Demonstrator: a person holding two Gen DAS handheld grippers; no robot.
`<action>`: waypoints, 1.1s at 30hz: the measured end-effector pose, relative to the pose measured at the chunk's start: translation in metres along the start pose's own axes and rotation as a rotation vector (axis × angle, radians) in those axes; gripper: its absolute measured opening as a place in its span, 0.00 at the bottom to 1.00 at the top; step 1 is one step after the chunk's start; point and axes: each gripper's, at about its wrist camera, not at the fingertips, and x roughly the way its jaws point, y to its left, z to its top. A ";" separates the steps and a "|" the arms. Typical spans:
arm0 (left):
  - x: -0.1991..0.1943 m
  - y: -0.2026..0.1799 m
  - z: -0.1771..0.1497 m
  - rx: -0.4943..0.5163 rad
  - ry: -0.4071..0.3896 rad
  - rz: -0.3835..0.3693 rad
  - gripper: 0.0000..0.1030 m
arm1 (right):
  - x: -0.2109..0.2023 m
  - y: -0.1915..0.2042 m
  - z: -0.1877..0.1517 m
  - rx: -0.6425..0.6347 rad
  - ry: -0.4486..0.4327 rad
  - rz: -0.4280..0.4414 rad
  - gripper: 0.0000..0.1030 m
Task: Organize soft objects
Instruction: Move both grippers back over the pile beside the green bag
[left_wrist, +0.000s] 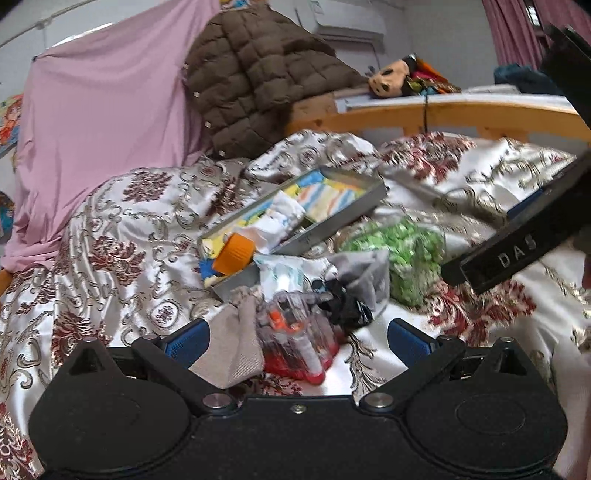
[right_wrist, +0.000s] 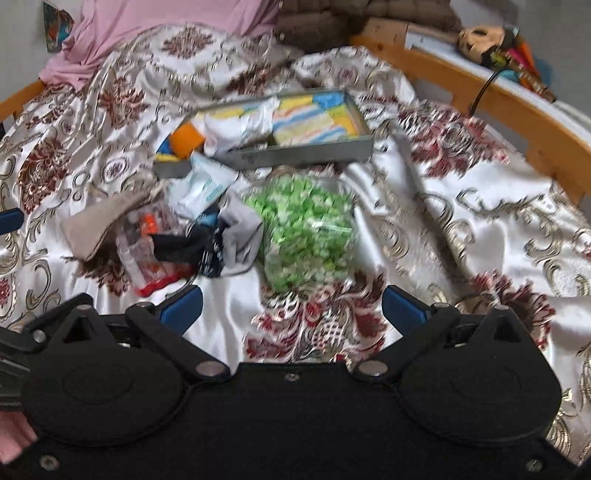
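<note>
Blue-padded left gripper (left_wrist: 298, 338) and right gripper (right_wrist: 291, 304) are both hanging released; green-filled bag (right_wrist: 306, 236) is lying at twelve o'clock of the right gripper.

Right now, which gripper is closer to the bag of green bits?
Right, I think. The right gripper is open just short of the green bag, aimed straight at it. The left gripper is open over the clear pouch, with the green bag off to its right.

We see a white bedspread (right_wrist: 461, 206) with dark red flowers, a bag (right_wrist: 306, 236) of green bits, maybe sweets, and a pink sheet (left_wrist: 107, 122)
</note>
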 end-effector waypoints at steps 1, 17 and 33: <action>0.003 -0.002 0.000 0.010 0.012 -0.006 0.99 | 0.003 0.000 0.001 -0.001 0.019 0.007 0.99; 0.037 -0.020 -0.002 0.182 0.049 -0.057 0.99 | 0.064 -0.002 0.030 -0.095 0.090 0.085 0.99; 0.067 -0.034 -0.003 0.536 -0.060 -0.087 0.96 | 0.090 0.030 0.043 -0.659 -0.136 0.128 0.99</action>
